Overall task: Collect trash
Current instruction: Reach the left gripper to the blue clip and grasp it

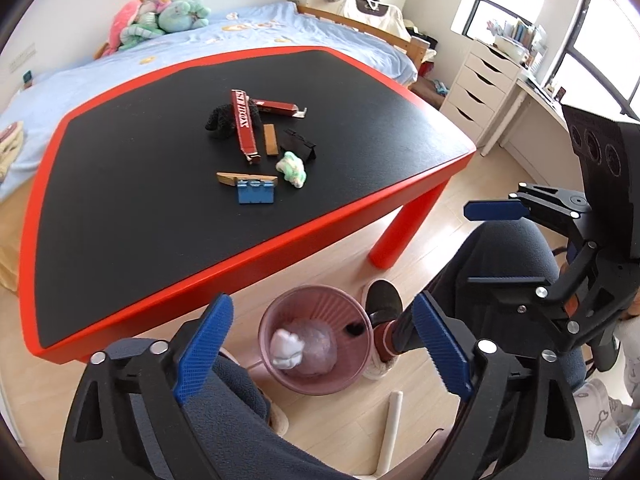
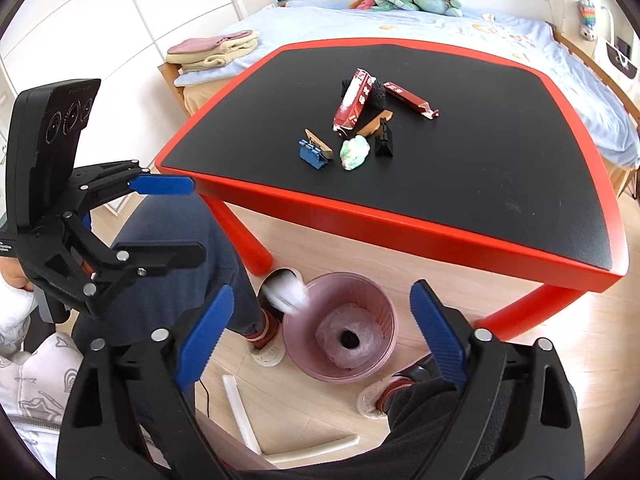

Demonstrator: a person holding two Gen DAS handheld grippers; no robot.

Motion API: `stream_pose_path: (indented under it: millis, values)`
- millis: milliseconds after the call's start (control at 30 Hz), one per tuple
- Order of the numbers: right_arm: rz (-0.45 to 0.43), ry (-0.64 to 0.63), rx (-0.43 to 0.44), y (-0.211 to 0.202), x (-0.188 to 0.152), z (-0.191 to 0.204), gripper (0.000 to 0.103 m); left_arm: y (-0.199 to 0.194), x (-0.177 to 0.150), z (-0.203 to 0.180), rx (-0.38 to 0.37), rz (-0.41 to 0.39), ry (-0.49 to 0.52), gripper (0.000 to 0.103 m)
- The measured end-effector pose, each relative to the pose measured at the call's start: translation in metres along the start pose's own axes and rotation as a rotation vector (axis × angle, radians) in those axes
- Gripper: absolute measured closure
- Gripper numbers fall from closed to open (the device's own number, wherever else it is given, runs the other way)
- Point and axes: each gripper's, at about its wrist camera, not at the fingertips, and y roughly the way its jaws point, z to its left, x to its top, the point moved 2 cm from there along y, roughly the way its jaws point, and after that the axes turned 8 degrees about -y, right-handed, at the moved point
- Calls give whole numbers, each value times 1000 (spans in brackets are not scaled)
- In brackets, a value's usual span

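Right now both your left claw (image 1: 322, 344) and right claw (image 2: 322, 338) gape wide and empty over the pink bin (image 1: 316, 344), white wad (image 1: 285, 348) inside at nine o'clock; remaining trash (image 1: 256, 140) sits on the surface (image 1: 120, 208).

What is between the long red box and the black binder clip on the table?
A small brown wooden block lies between the long red box and the black binder clip, seen in the left wrist view.

Daylit bedroom, light wood floor (image 1: 320, 420), blue-sheeted bed (image 1: 280, 36), white drawer unit (image 1: 480, 88), large windows (image 1: 600, 32), white walls (image 2: 120, 20)
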Motion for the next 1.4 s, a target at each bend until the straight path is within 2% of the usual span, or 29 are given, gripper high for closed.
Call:
stream_pose_path:
  millis: [200, 700, 1067, 1400]
  values:
    - [5, 24, -13, 1, -3, -5, 6, -2, 1, 8, 21, -8, -24, 9]
    - [6, 58, -40, 1, 2, -15, 5, -4, 11, 23, 59, -19, -53, 8]
    - [-35, 91, -94, 3, 52, -48, 3, 12, 38, 34, 82, -20, -42, 8]
    - [-7, 100, -89, 41, 98, -77, 3, 44, 60, 41, 95, 7, -45, 8]
